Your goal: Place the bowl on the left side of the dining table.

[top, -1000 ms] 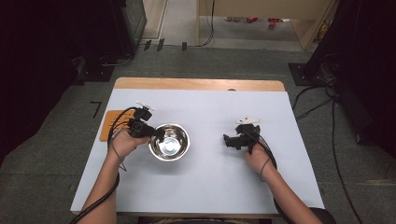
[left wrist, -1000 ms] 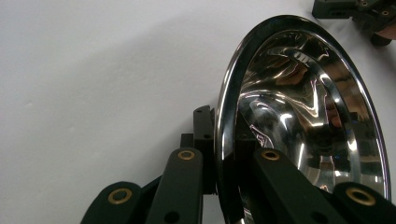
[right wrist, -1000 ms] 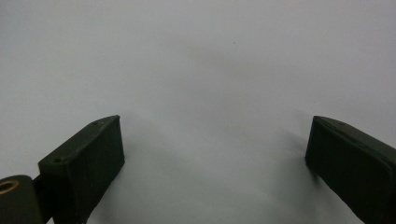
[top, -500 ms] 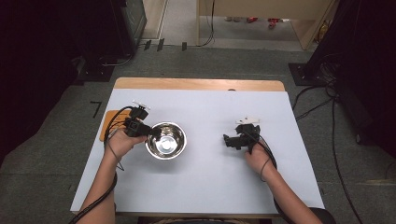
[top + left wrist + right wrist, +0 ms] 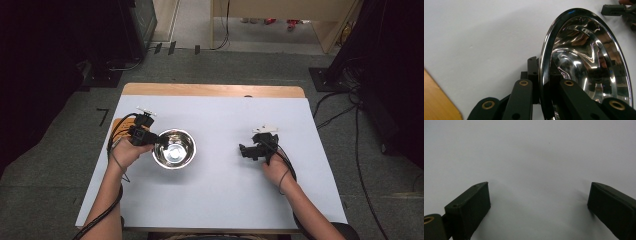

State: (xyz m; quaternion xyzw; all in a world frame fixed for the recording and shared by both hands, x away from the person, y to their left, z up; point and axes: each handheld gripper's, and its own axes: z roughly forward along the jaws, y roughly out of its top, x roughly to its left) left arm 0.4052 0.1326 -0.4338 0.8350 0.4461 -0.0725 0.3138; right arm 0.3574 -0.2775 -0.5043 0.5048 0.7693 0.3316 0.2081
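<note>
A shiny steel bowl (image 5: 174,149) stands left of centre on the white table top (image 5: 220,190). My left gripper (image 5: 159,141) comes at it from the left and is shut on its near rim. In the left gripper view one jaw lies outside the bowl (image 5: 586,62) and the other inside, with the left gripper (image 5: 541,72) pinching the rim. My right gripper (image 5: 243,150) rests at the right of the table, pointing left, apart from the bowl. In the right gripper view its jaws stand wide, with only bare white surface under my right gripper (image 5: 539,200).
A brown wooden strip (image 5: 212,90) runs along the far edge of the table. An orange-brown board corner (image 5: 116,124) pokes out at the left, behind my left hand, and the same board (image 5: 439,102) appears in the left gripper view. Cables and dark equipment lie on the floor around.
The bowl and my left gripper have shifted slightly to the left and a little away from me. The right gripper has stayed where it was.
</note>
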